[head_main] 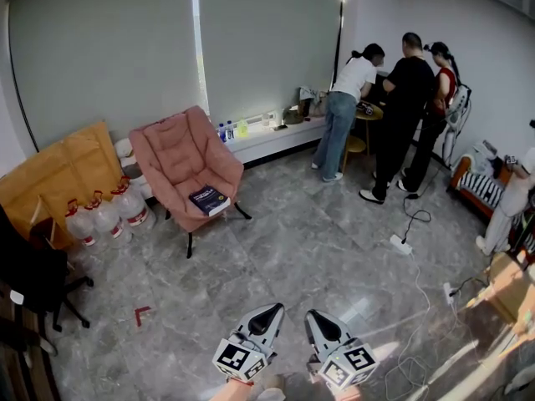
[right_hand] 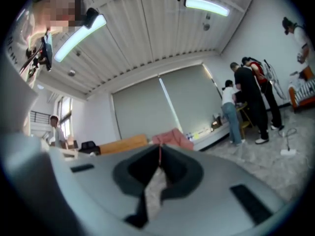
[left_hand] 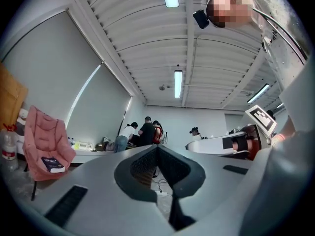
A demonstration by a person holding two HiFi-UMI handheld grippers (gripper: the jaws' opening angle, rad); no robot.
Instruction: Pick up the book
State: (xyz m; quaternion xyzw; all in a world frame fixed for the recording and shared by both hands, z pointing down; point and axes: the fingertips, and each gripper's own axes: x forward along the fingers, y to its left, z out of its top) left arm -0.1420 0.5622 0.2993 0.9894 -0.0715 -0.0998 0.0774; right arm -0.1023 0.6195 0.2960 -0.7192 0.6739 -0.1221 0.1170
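A dark blue book (head_main: 209, 200) lies on the seat of a pink armchair (head_main: 185, 164) across the room. The left gripper view shows the same book (left_hand: 52, 164) at its left edge on the armchair (left_hand: 43, 144). My left gripper (head_main: 270, 312) and right gripper (head_main: 316, 318) hang side by side at the bottom of the head view, far short of the chair. Both have their jaws together with nothing between them. In the right gripper view the armchair (right_hand: 173, 137) peeks out just above the closed jaws.
Several water jugs (head_main: 107, 213) and a large cardboard sheet (head_main: 58, 174) stand left of the chair, with a black office chair (head_main: 33, 282) nearer me. Three people (head_main: 391, 107) stand at the far counter. Cables and a power strip (head_main: 400, 244) trail over the tiled floor at right.
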